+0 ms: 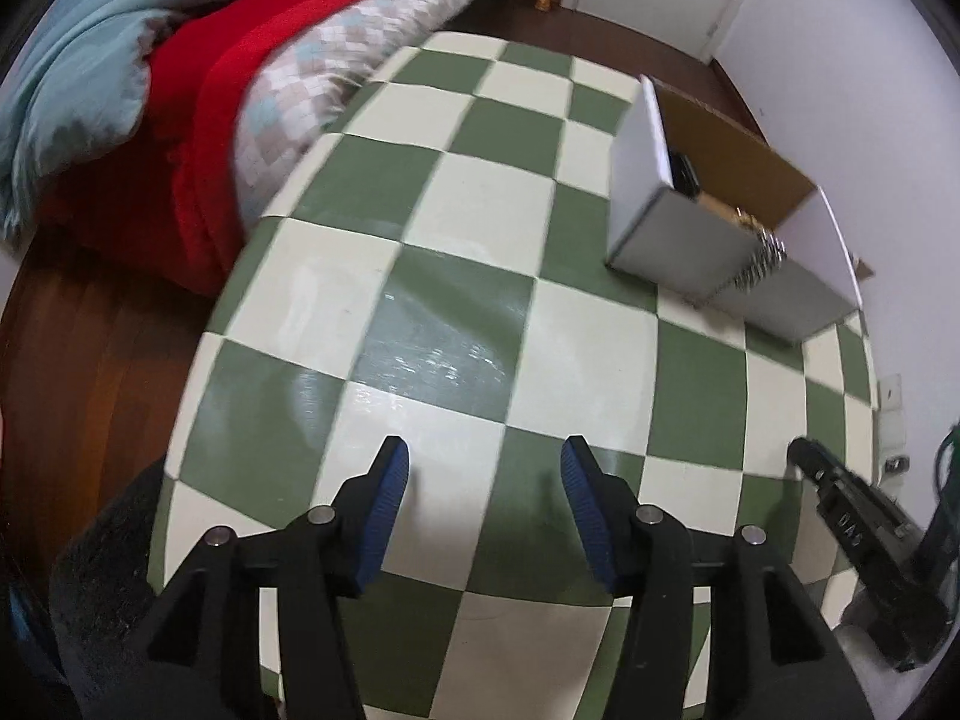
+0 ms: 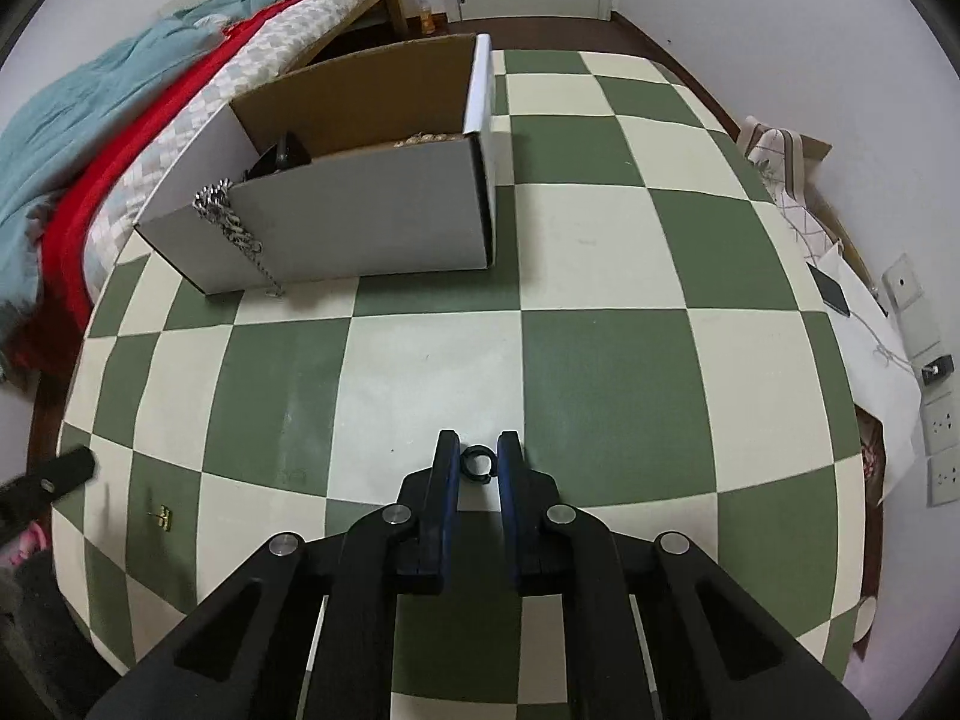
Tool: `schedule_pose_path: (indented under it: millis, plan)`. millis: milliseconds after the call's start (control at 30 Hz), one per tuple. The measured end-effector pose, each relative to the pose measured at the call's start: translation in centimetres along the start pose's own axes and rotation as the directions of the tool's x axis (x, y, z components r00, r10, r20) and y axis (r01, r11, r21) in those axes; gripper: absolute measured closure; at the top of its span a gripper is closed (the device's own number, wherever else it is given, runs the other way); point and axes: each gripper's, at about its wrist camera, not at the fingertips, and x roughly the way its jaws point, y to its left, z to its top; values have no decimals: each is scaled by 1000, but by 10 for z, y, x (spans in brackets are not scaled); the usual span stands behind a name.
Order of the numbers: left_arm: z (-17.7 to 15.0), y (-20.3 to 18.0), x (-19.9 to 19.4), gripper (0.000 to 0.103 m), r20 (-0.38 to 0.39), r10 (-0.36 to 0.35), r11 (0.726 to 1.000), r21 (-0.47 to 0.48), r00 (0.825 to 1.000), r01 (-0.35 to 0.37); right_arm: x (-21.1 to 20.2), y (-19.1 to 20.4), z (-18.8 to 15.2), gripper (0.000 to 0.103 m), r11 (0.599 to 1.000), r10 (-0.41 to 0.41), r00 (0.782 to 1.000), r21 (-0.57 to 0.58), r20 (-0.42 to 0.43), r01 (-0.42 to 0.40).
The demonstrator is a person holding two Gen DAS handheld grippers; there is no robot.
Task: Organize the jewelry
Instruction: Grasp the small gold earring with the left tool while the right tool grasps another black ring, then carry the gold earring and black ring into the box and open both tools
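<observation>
Green-and-cream checkered table (image 1: 456, 228) beside a bed with red blanket (image 1: 198, 96) and pale blue cover (image 1: 84, 42), white walls and wood floor beyond. Left wrist view: left gripper (image 1: 485, 501) above the tabletop, blue-padded fingers (image 1: 390, 492) spread wide apart, nothing between them. White cardboard box (image 1: 672, 228) at the far right of the table, brown inside, silver chain (image 1: 759, 267) draped over its front edge and hanging down the outer wall; gold-coloured pieces just visible inside. Tip of the other gripper (image 1: 840, 498) at the right edge. Right wrist view: right gripper (image 2: 478, 468) low over a cream square, fingers drawn close together and clamped on a small black ring (image 2: 478, 460) pinched between the blue pads. Box (image 2: 372, 216) ahead and to the left, well apart from the ring; chain (image 2: 231, 213) over its near-left wall, end touching the table; dark object (image 2: 282, 156) inside, identity unclear. Small gold earring (image 2: 163, 517) flat on a green square at the near left, close to the left gripper's fingertip (image 2: 69, 468). Phone (image 2: 831, 291) and white cloth (image 2: 864, 324) at the right edge.
</observation>
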Motion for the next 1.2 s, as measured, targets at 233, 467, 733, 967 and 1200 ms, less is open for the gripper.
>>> schedule_pose_path:
  millis: [233,467,733,967,1200]
  plan:
    - [-18,-38,22,52,-23,31,987,157,999,-27,-19,-9,-3,90,999,22,999,46,24,-23]
    - [-36,-54,29,94,-5,40,969,242,999,-37,-30,-9,3,90,998,30,998,52,49,-33]
    - [-16,-20,-10,96,44,-51,993,105,998,46,-49,-8,6,90,994,67,994,77,92,-74]
    - [28,-15,-66,96,122,-128,990,74,984,120,-74,-3,24,90,980,165,977,93,133,-178]
    - [106,-77,-69,95,129,-220,960,206,967,191,-68,10,100,90,965,242,963,77,119,-252]
